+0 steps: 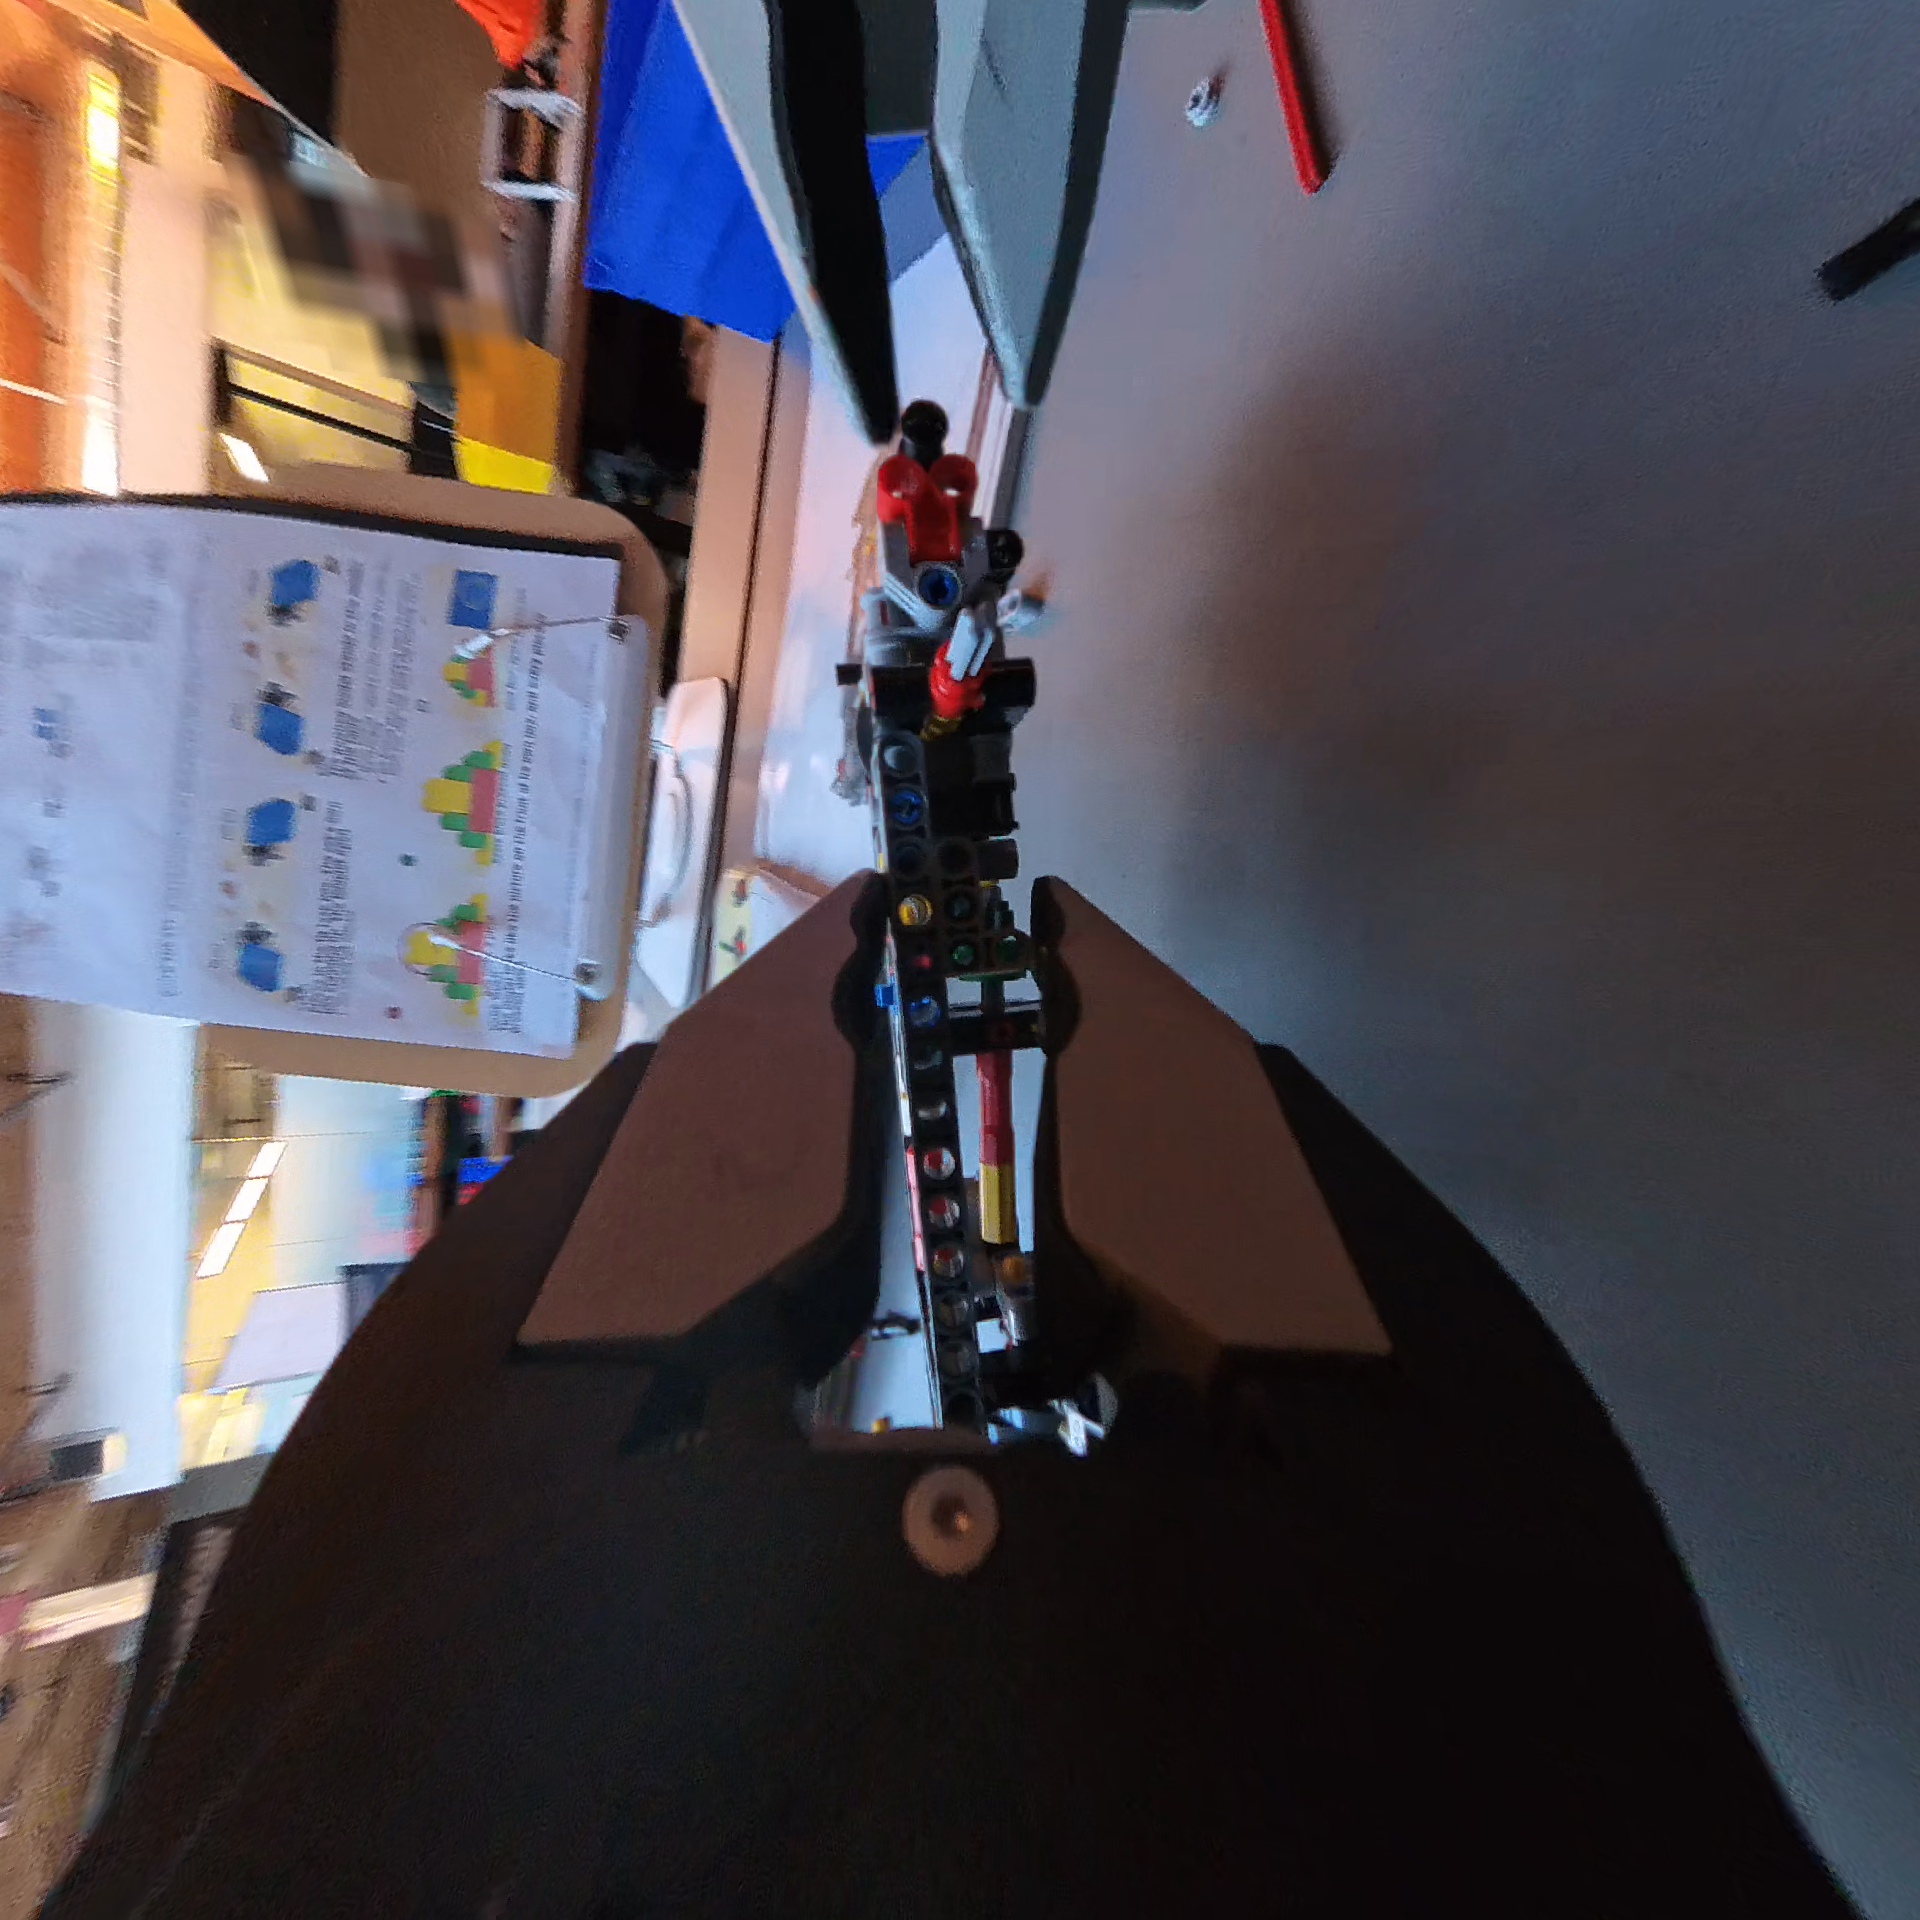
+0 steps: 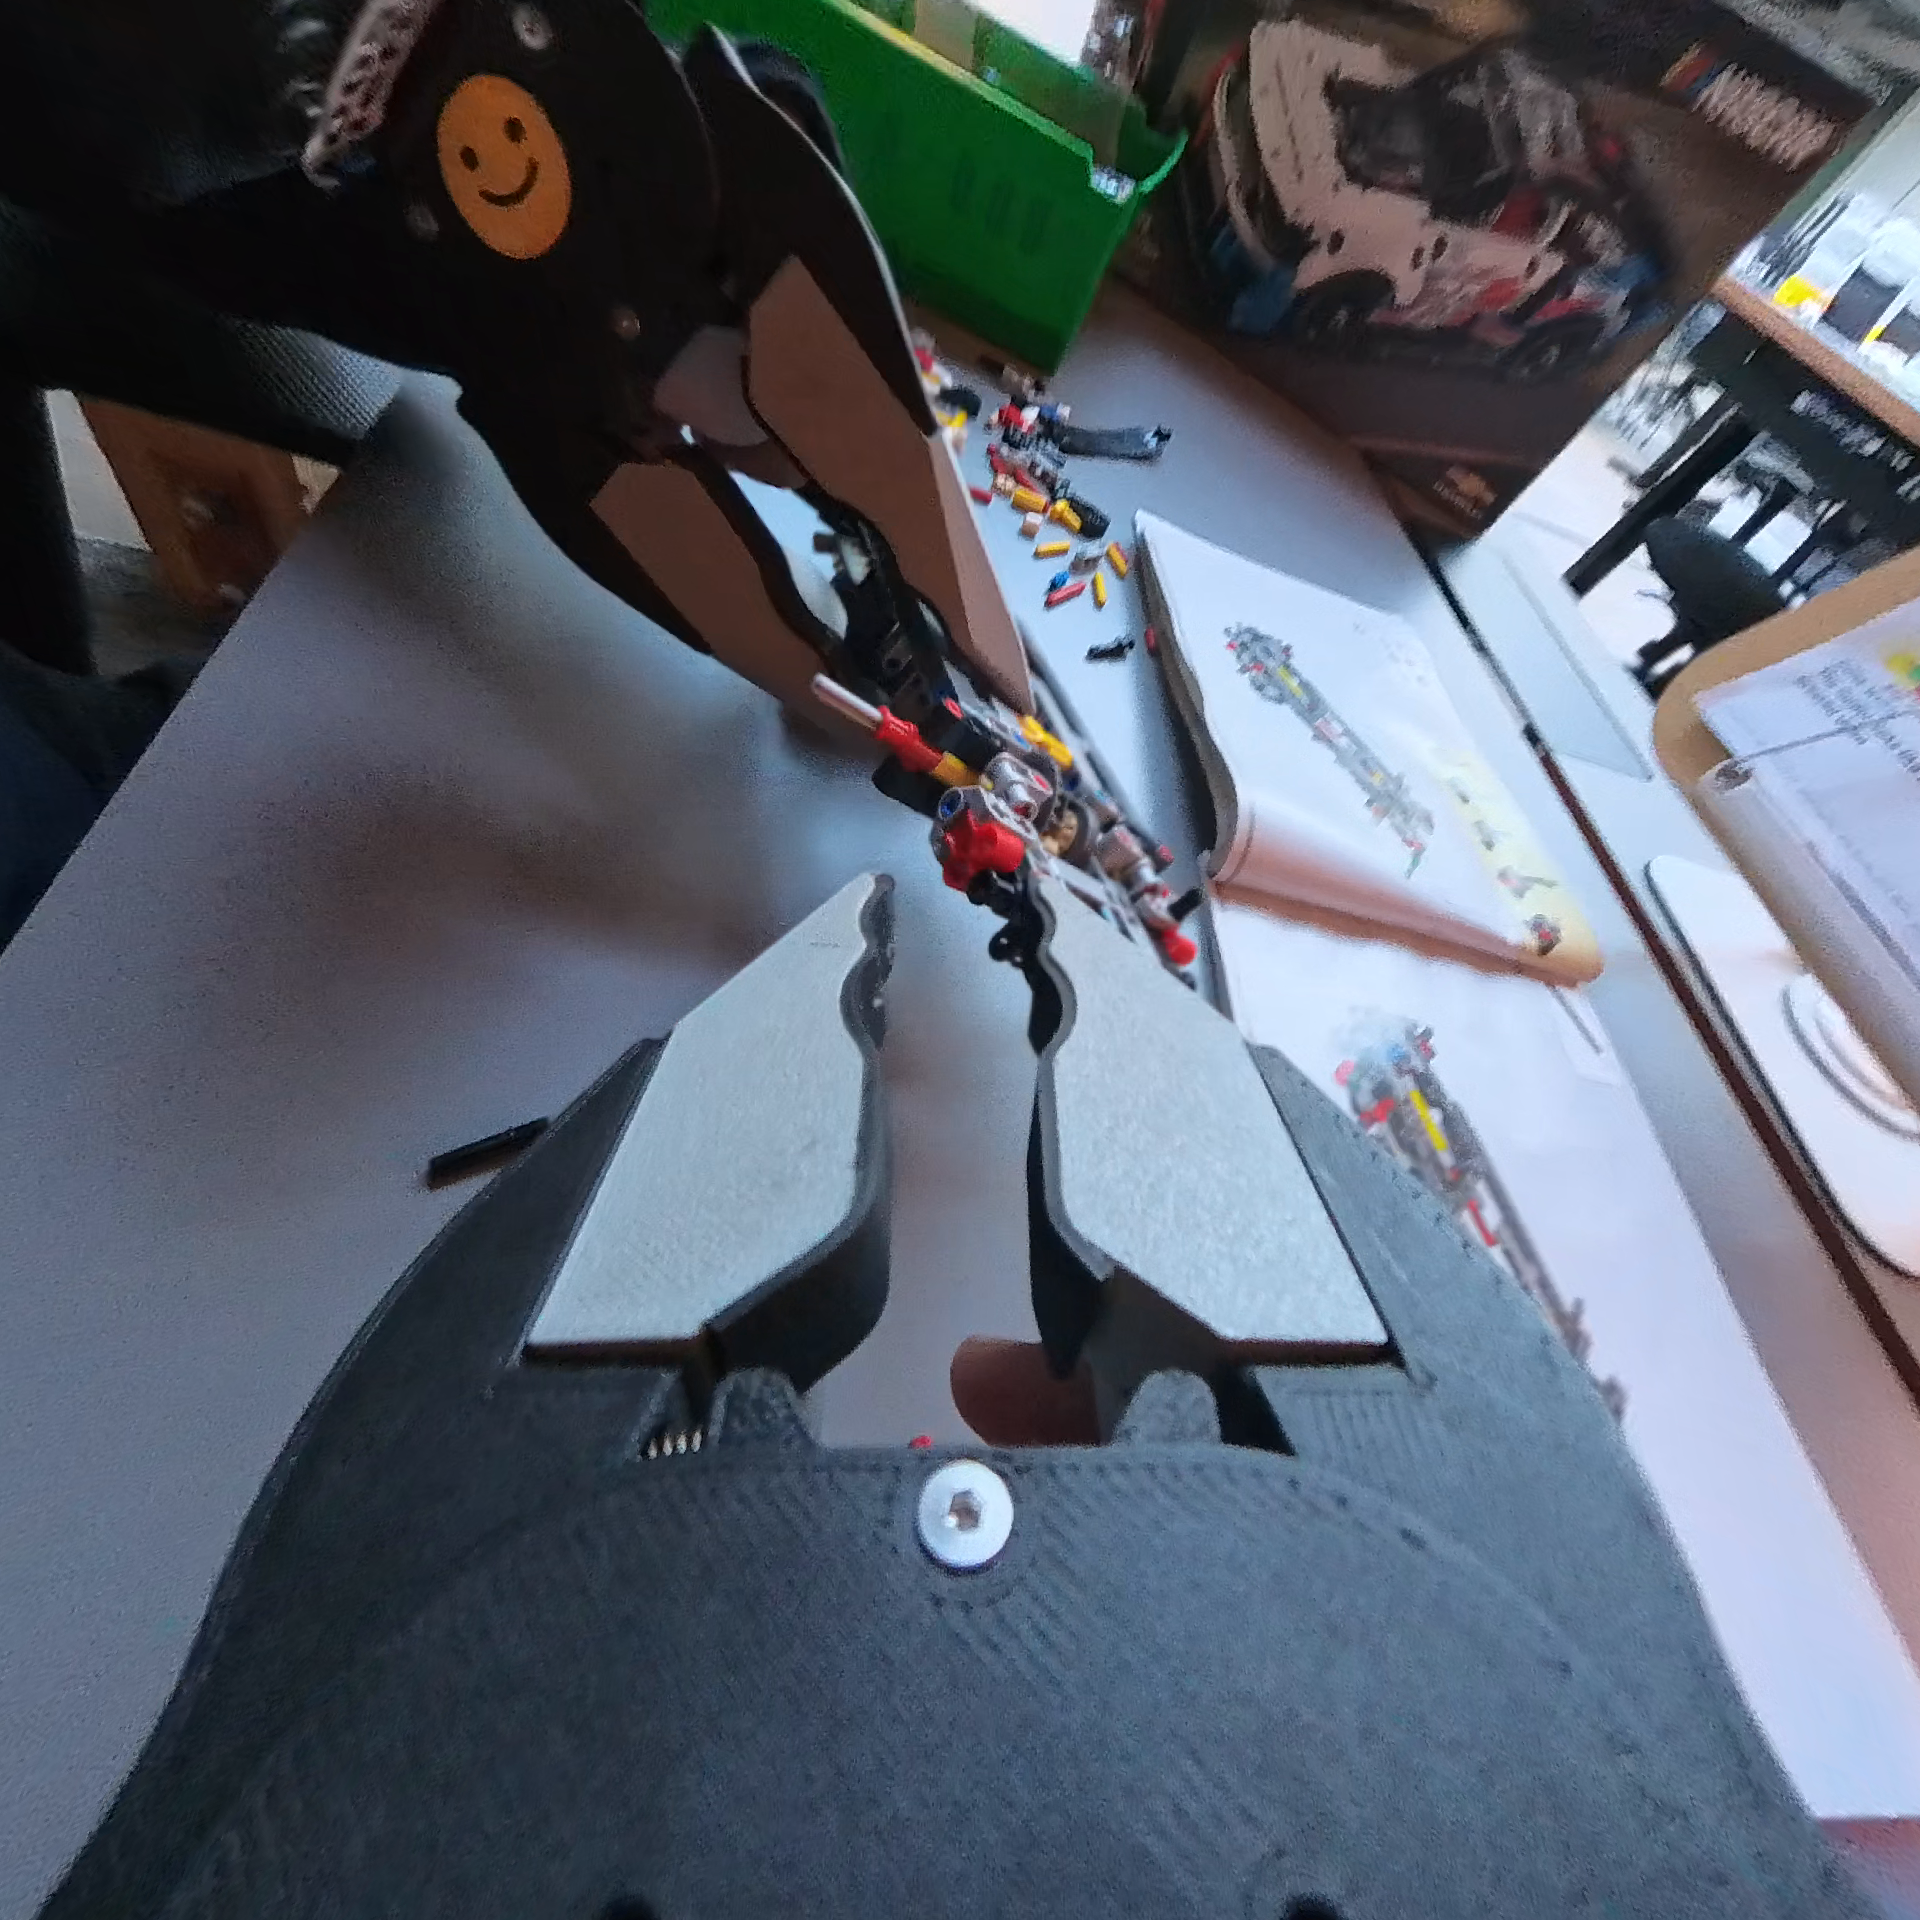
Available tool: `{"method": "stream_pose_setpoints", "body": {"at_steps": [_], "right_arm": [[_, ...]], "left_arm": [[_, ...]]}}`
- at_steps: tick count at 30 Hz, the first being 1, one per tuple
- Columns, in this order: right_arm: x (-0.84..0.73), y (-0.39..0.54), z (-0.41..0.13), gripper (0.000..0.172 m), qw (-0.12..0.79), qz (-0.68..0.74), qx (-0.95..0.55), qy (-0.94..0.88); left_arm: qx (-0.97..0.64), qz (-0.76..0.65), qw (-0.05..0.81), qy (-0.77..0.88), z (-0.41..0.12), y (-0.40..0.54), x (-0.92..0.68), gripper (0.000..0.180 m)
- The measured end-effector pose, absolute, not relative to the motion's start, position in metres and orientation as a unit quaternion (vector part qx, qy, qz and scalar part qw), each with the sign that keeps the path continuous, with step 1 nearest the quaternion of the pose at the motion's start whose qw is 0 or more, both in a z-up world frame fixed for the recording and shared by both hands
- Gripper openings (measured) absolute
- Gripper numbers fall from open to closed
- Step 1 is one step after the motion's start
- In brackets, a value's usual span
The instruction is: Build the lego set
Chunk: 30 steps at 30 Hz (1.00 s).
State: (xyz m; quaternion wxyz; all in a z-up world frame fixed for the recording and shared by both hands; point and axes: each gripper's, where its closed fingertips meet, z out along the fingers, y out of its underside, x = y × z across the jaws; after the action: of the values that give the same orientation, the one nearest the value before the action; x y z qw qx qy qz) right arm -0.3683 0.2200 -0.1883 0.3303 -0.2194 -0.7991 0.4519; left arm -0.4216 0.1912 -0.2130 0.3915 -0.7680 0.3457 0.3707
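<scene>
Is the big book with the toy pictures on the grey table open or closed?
Open. The white instruction book lies flat on the grey table with its printed pages facing up, and the stacked page edges show along its near side.

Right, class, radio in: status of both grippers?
Left gripper clamped on brick model. Right gripper open, just short of model's red end. Loose bricks beyond.

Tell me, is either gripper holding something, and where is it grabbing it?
The left gripper holds the long black brick model, its pads on the model's two sides partway along. The right gripper is open, holding nothing.
</scene>
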Motion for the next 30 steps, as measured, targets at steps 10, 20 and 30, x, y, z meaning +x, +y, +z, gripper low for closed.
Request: {"method": "stream_pose_setpoints", "body": {"at_steps": [10, 20, 30], "right_arm": [[-0.320, 0.219, -0.229, 0.018, 0.191, 0.422, -0.374, -0.803], [-0.291, 0.195, -0.265, 0.022, 0.182, 0.334, -0.460, -0.802], [-0.295, 0.199, -0.275, 0.003, 0.214, 0.311, -0.468, -0.799]], "left_arm": [[-0.724, 0.450, 0.364, 0.375, -0.227, 0.190, -0.419, 0.024], [-0.730, 0.442, 0.354, 0.382, -0.245, 0.186, -0.413, 0.031], [-0.746, 0.423, 0.369, 0.358, -0.246, 0.180, -0.411, 0.032]]}}
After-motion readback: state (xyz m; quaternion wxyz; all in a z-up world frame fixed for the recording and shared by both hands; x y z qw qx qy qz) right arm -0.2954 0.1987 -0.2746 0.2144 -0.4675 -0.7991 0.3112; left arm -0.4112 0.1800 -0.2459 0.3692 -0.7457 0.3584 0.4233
